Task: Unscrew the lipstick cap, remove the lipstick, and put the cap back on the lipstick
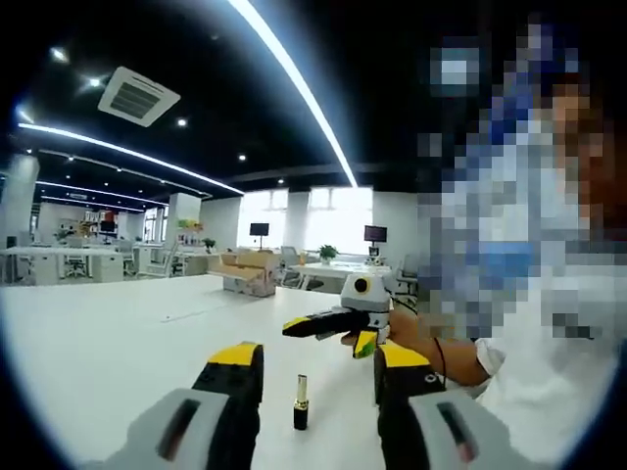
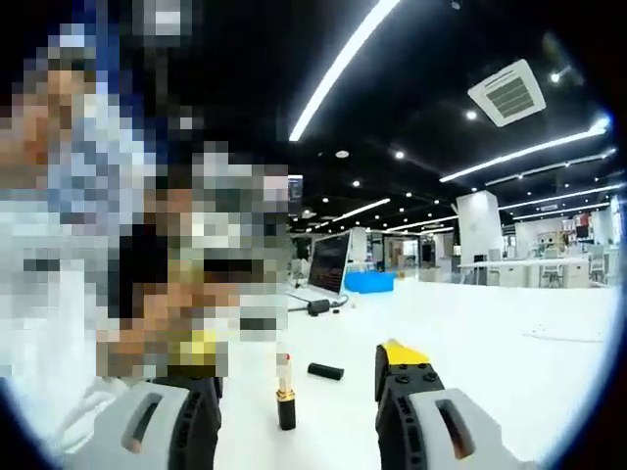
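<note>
A lipstick (image 2: pixel 285 394) stands upright on the white table (image 2: pixel 509 343), its red tip bare above a gold band and black base. Its black cap (image 2: pixel 325 371) lies on its side just right of it. My right gripper (image 2: pixel 299 370) is open, with the lipstick in the gap between the jaws and touching neither. In the left gripper view the same lipstick (image 1: pixel 301 402) stands between the wide jaws of my open left gripper (image 1: pixel 318 360). The right gripper (image 1: pixel 328 334) comes in from the right just behind it, held by a hand, yellow tips apart.
A person in a white top (image 1: pixel 534 392) sits close at the table's edge. Further back on the table are a dark screen (image 2: pixel 328 262), a blue box (image 2: pixel 370 282) and a small black item with a cable (image 2: pixel 316 306). Cardboard boxes (image 1: pixel 250 270) stand across the room.
</note>
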Available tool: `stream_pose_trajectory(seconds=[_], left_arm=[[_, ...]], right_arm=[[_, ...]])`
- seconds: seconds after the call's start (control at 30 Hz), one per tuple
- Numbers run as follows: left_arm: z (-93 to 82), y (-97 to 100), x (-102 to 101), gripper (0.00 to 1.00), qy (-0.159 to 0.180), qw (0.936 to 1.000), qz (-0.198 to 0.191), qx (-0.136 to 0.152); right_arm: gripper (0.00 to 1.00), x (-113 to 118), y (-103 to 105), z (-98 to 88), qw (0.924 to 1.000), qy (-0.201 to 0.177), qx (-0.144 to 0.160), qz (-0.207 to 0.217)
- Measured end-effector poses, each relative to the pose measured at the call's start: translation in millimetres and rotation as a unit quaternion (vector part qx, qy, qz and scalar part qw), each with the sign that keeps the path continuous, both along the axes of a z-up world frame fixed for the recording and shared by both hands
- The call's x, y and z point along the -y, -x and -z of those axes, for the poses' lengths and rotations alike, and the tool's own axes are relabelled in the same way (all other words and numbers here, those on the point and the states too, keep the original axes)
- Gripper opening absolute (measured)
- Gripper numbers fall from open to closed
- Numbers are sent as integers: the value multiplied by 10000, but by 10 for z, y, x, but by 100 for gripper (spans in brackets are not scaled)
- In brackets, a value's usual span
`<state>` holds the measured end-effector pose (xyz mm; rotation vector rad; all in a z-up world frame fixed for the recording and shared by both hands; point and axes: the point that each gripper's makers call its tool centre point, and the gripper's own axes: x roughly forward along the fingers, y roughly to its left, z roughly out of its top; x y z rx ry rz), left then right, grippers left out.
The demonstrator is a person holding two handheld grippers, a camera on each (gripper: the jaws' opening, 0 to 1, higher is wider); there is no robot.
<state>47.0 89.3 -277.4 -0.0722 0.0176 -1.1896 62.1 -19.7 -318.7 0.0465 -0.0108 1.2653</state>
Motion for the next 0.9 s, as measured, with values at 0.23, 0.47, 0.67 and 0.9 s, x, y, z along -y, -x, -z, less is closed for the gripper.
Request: stream_pose_trajectory(seconds=[0.23, 0.47, 0.67, 0.9], left_arm=[[11, -31, -88, 55, -112, 9999, -122, 40], [24, -38, -230, 56, -217, 9995, -217, -9], [29, -88, -239, 57, -305, 9987, -412, -78], [117, -227, -334, 55, -981, 9925, -691, -216]], right_arm=[[58, 155, 253, -255, 9998, 208, 73, -18], [52, 196, 500, -441, 9991, 313, 251, -111], [52, 160, 537, -418, 9988, 381, 245, -186], [52, 228, 496, -435, 9986, 443, 289, -19]])
